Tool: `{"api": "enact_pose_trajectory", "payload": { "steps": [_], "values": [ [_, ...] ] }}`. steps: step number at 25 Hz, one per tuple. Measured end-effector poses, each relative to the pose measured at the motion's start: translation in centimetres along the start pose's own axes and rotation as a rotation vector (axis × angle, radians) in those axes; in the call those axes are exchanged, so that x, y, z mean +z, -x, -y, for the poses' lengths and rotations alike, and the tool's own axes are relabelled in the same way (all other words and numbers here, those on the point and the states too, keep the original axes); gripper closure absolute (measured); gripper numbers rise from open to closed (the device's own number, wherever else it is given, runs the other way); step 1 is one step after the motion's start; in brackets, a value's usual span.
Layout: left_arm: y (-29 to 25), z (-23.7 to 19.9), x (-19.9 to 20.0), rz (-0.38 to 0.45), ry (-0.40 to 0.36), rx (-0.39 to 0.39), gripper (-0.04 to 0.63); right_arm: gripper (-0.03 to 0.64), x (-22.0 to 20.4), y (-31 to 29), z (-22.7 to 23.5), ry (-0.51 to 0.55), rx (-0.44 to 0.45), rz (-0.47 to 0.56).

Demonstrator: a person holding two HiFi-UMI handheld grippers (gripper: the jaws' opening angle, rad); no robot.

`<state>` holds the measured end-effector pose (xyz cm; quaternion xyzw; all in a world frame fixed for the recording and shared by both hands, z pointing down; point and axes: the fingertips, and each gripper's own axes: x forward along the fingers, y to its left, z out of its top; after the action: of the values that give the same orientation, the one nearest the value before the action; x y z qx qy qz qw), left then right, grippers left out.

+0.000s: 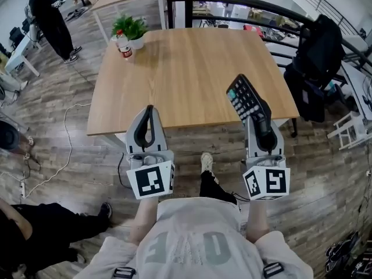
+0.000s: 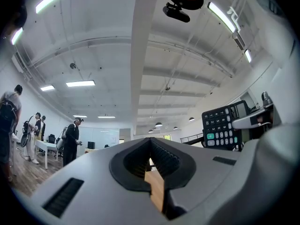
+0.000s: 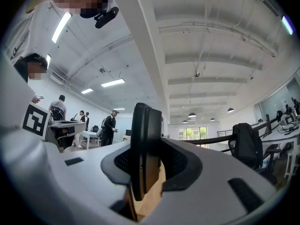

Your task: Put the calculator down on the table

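My right gripper [image 1: 260, 121] is shut on the lower end of a black calculator [image 1: 245, 97]. The calculator is tilted, keys facing up and left, over the front right edge of the wooden table [image 1: 192, 57]. The right gripper view shows it edge-on, upright between the jaws [image 3: 144, 125]. My left gripper [image 1: 150, 114] hovers at the table's front edge, to the left, shut with nothing in it. From the left gripper view the calculator [image 2: 224, 125] shows off to the right, keypad visible.
A potted plant [image 1: 131, 28] and a small bottle [image 1: 124, 45] stand at the table's far left corner. A black jacket on a chair [image 1: 317, 57] is at the right. A railing [image 1: 232, 2] runs behind. A person [image 1: 52, 19] stands far left.
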<state>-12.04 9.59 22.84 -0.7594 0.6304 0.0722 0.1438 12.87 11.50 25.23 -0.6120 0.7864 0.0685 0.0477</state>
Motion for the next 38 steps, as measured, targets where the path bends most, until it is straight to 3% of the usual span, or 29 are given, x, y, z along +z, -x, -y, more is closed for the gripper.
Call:
{"api": "enact_pose_trajectory", "payload": {
  "steps": [22,30,38],
  "values": [
    [-25.4,-2.5,-5.4,-0.037,-0.101,0.235,0.586,0.495,-5.9,-28.6,11.1,-0.067,0.196,-0.095],
    [-29.5,-3.7,-7.5,-0.059,-0.121,0.232,0.586,0.495,-8.0,-33.6,10.6,-0.033,0.25,-0.133],
    [-32.9,-4.4,-9.2,-0.071,-0.099,0.179,0.586,0.496,-8.0,-36.3,10.7,0.005,0.232,-0.16]
  ]
}}
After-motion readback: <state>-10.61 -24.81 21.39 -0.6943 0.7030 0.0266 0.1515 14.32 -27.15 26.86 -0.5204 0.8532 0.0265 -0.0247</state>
